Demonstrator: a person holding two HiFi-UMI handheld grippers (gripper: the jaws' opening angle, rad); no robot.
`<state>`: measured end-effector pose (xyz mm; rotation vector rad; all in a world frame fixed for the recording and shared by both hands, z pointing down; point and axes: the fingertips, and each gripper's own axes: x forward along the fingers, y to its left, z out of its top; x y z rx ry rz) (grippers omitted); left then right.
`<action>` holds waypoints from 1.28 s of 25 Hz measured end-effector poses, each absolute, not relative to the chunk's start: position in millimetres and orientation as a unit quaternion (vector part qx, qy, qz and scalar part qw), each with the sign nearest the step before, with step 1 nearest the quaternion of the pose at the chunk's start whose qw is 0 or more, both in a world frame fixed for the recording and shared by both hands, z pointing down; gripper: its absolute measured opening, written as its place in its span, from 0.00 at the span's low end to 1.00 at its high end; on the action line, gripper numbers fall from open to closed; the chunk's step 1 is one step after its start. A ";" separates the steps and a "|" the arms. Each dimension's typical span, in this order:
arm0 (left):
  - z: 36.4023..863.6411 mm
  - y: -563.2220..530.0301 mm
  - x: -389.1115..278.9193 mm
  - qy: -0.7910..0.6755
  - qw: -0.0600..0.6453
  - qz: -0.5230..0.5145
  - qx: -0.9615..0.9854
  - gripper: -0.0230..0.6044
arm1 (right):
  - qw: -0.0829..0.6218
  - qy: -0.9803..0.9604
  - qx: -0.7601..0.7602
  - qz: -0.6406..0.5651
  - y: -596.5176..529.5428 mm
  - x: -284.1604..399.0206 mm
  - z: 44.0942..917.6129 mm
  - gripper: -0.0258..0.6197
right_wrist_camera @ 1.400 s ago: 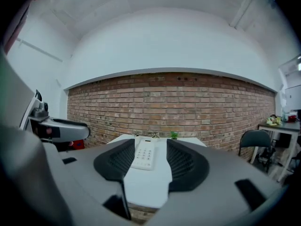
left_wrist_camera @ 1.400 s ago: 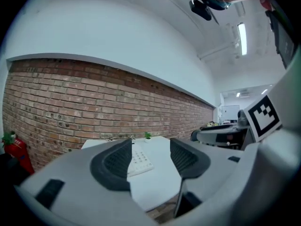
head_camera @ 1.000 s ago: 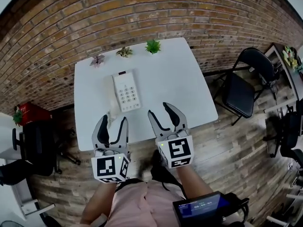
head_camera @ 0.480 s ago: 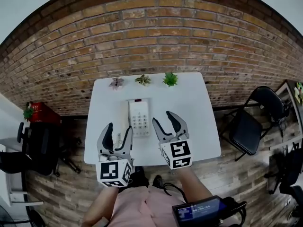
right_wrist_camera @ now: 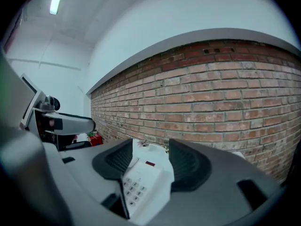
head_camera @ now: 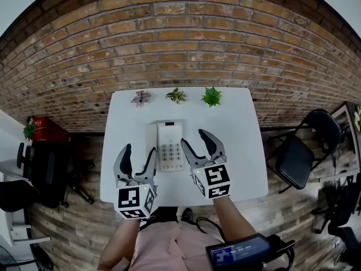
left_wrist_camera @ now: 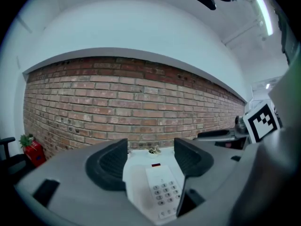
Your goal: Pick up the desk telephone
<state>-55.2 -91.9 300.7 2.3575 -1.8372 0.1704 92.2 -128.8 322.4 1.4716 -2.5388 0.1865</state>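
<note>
- Worktop point(head_camera: 240, 145): white, set against a brick wall, with three small plants point(head_camera: 176, 95) along its far edge.
- Desk telephone point(head_camera: 170, 147): lies flat near the worktop centre and is not yet lifted.
- Left gripper point(head_camera: 139, 151) and right gripper point(head_camera: 196, 140): one on each side of the telephone. Both sets of jaws are opening, partly apart, with the pads pressing on nothing.
- Progress: approach only. Grasping and lifting are still to do.
</note>
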 end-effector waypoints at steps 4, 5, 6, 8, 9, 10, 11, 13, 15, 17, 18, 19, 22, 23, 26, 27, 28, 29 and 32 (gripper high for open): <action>323.8 -119.5 -56.1 -0.584 0.108 0.067 0.801 0.58 | 0.115 -0.860 0.490 0.081 -153.2 81.2 339.8 0.43; 330.6 -125.6 -55.5 -0.575 0.121 0.066 0.806 0.59 | 0.118 -0.860 0.488 0.090 -157.6 78.6 346.4 0.44; 337.6 -131.0 -55.2 -0.567 0.134 0.066 0.810 0.60 | 0.121 -0.860 0.486 0.100 -161.3 76.7 354.0 0.44; 351.1 -141.0 -54.9 -0.557 0.151 0.070 0.814 0.61 | 0.128 -0.856 0.486 0.122 -168.2 75.0 370.0 0.45; 358.2 -146.1 -54.7 -0.553 0.157 0.076 0.815 0.61 | 0.132 -0.853 0.487 0.132 -171.9 74.6 377.7 0.45; 365.6 -151.2 -54.4 -0.548 0.163 0.082 0.816 0.61 | 0.137 -0.851 0.488 0.141 -175.7 73.9 385.1 0.45; 373.4 -156.1 -54.2 -0.544 0.171 0.088 0.817 0.61 | 0.142 -0.848 0.488 0.149 -179.2 73.1 392.4 0.45; 389.8 -165.1 -54.5 -0.537 0.189 0.098 0.817 0.62 | 0.152 -0.845 0.486 0.165 -185.0 70.4 407.0 0.46; 405.9 -174.0 -55.2 -0.531 0.206 0.104 0.815 0.62 | 0.161 -0.843 0.482 0.179 -190.6 67.0 421.2 0.46; 420.7 -181.2 -55.5 -0.525 0.224 0.109 0.814 0.63 | 0.171 -0.841 0.477 0.191 -193.9 63.7 435.4 0.47; 427.9 -183.8 -55.5 -0.523 0.233 0.112 0.812 0.64 | 0.176 -0.839 0.475 0.197 -194.5 62.1 442.5 0.47; 435.0 -186.0 -55.6 -0.520 0.242 0.114 0.811 0.64 | 0.181 -0.838 0.472 0.204 -194.7 60.6 449.5 0.47; 456.2 -190.2 -55.7 -0.508 0.272 0.123 0.808 0.64 | 0.185 -0.833 0.463 0.240 -194.3 57.0 468.4 0.49; 463.1 -191.0 -56.1 -0.503 0.283 0.126 0.807 0.65 | 0.184 -0.830 0.461 0.254 -194.0 56.5 473.6 0.50; 480.1 -193.6 -57.5 -0.494 0.312 0.129 0.801 0.65 | 0.184 -0.825 0.454 0.282 -194.7 55.3 486.9 0.53; 483.8 -194.5 -57.1 -0.491 0.318 0.129 0.801 0.65 | 0.185 -0.824 0.450 0.289 -195.2 54.4 490.8 0.53; 486.4 -195.1 -56.1 -0.486 0.323 0.127 0.802 0.66 | 0.184 -0.824 0.446 0.297 -195.5 53.0 494.3 0.54; 488.5 -195.4 -54.7 -0.481 0.330 0.124 0.803 0.66 | 0.183 -0.823 0.441 0.306 -195.7 51.1 497.2 0.54; 494.0 -194.7 -50.9 -0.461 0.365 0.107 0.802 0.66 | 0.185 -0.825 0.425 0.322 -196.2 44.3 502.6 0.54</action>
